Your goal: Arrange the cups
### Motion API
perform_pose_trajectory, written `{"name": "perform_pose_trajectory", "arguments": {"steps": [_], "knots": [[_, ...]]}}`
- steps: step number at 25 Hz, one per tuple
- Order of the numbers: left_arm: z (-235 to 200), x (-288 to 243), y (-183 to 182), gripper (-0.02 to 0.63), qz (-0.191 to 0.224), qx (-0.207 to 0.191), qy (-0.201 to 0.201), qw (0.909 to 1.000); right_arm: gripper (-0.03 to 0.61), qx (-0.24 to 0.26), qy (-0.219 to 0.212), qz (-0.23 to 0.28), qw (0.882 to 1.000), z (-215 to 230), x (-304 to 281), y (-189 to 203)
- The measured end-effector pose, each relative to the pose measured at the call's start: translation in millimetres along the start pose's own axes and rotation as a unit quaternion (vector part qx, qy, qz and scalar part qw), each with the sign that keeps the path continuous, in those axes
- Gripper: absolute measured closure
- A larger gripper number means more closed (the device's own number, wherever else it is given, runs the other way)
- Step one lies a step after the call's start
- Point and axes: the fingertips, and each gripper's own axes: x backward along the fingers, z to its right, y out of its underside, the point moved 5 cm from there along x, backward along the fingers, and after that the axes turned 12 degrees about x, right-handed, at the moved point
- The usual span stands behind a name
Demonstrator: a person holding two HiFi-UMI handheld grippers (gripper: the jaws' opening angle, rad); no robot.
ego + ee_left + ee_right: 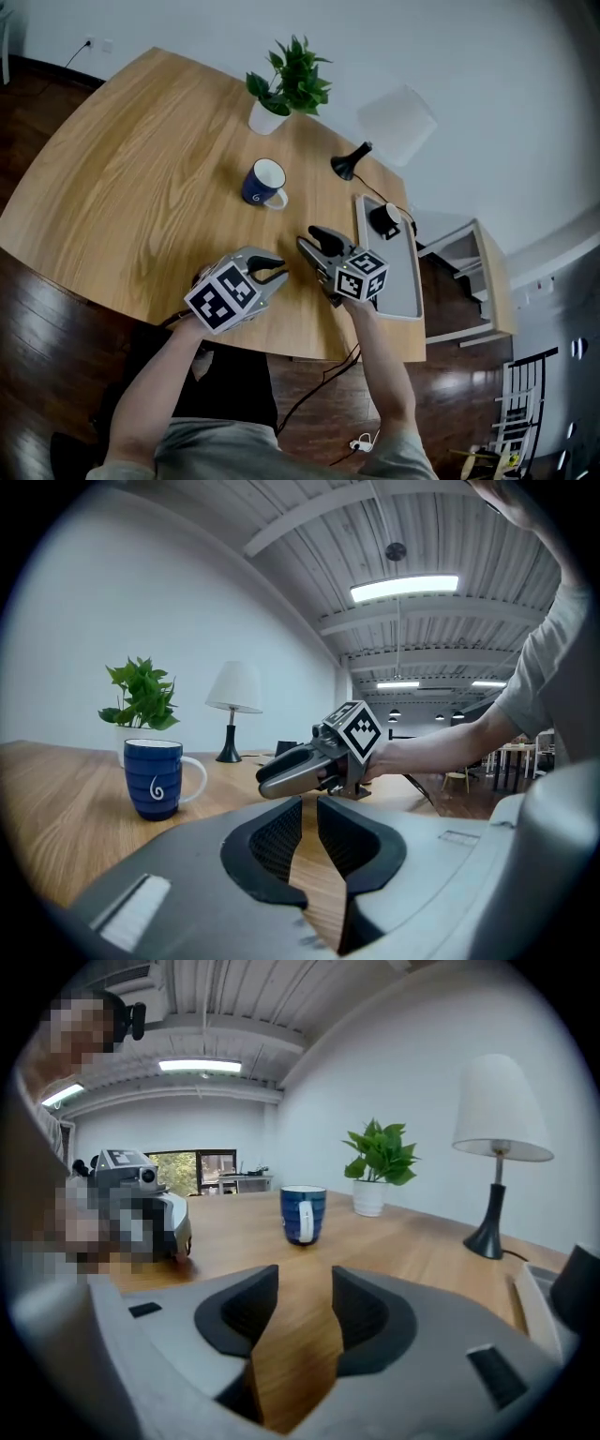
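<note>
On the wooden table (131, 187) 1 blue mug (266, 183) stands upright near the potted plant (286, 84), well ahead of 2 empty grippers, so I'd line the half-open right gripper (315, 240) squarely on its facing handle while the narrowly parted left gripper (274, 270) waits.

Light wood table (141, 169), curved front edge. Landmark is the blue mug (265, 183): upright, roughly mid-table, white inside, white swirl on its side, handle turned toward the person and slightly right. Potted plant (270, 114) in a white pot sits beyond the mug, near but apart. Lamp (349, 165), black base and white shade, is right of the mug and a little beyond. Grey tray (405, 277) lies right of the mug, nearer the person, along the table's right edge.
</note>
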Motion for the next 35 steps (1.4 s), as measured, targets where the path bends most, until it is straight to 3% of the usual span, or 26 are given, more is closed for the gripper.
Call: {"name": "perform_pose_trajectory", "arguments": {"steps": [5, 13, 25, 31, 35], "knots": [[0.9, 0.6, -2.0, 0.552, 0.002, -0.003, 0.003, 1.0000, 0.404, 0.005, -0.007, -0.002, 1.000, -7.6, -26.3, -9.6], [-0.3, 0.5, -1.6, 0.552, 0.002, -0.003, 0.002, 1.0000, 0.392, 0.079, 0.027, -0.008, 0.997, 8.5, -54.6, -50.6], [-0.3, 0.3, -0.2, 0.552, 0.001, -0.004, 0.002, 1.0000, 0.405, 0.101, 0.006, -0.024, 0.995, 13.1, -84.9, -63.3], [-0.5, 0.6, -1.1, 0.552, 0.000, -0.004, 0.003, 1.0000, 0.474, 0.117, -0.002, -0.031, 0.993, 11.8, -87.2, -62.0], [-0.5, 1.3, -0.2, 0.552, 0.000, -0.003, 0.002, 1.0000, 0.489, 0.090, 0.000, -0.026, 0.996, 9.8, -83.7, -63.8]]}}
